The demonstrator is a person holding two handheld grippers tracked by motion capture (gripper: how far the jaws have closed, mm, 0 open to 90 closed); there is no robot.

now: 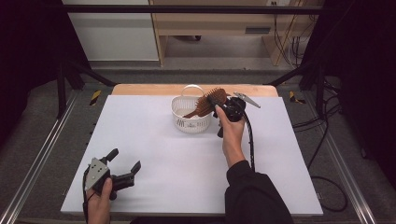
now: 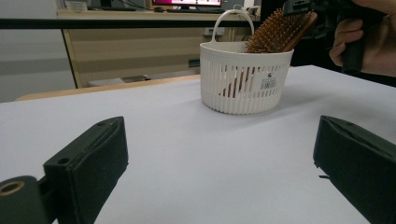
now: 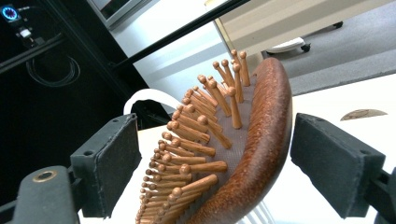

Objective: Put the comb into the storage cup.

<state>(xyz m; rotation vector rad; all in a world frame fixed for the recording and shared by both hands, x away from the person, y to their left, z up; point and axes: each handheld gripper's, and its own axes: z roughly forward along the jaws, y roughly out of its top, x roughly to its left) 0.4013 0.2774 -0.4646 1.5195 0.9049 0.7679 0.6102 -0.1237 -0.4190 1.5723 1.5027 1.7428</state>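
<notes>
Right gripper (image 1: 219, 103) at basket's (image 1: 180, 112) 3 o'clock; jaws stood wide, clear of hairbrush (image 3: 224, 154). Left gripper (image 1: 125, 162) open, empty. Best withdraw straight, not snagging bristles.

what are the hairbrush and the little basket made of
Hairbrush: looks like wood, reddish-brown with a smooth, slightly glossy back; the round-tipped pins also look wooden, set in a darker pad, perhaps rubber. Basket: most likely white moulded plastic, matte, with thin, even vertical slots and a loop handle in one piece.
</notes>
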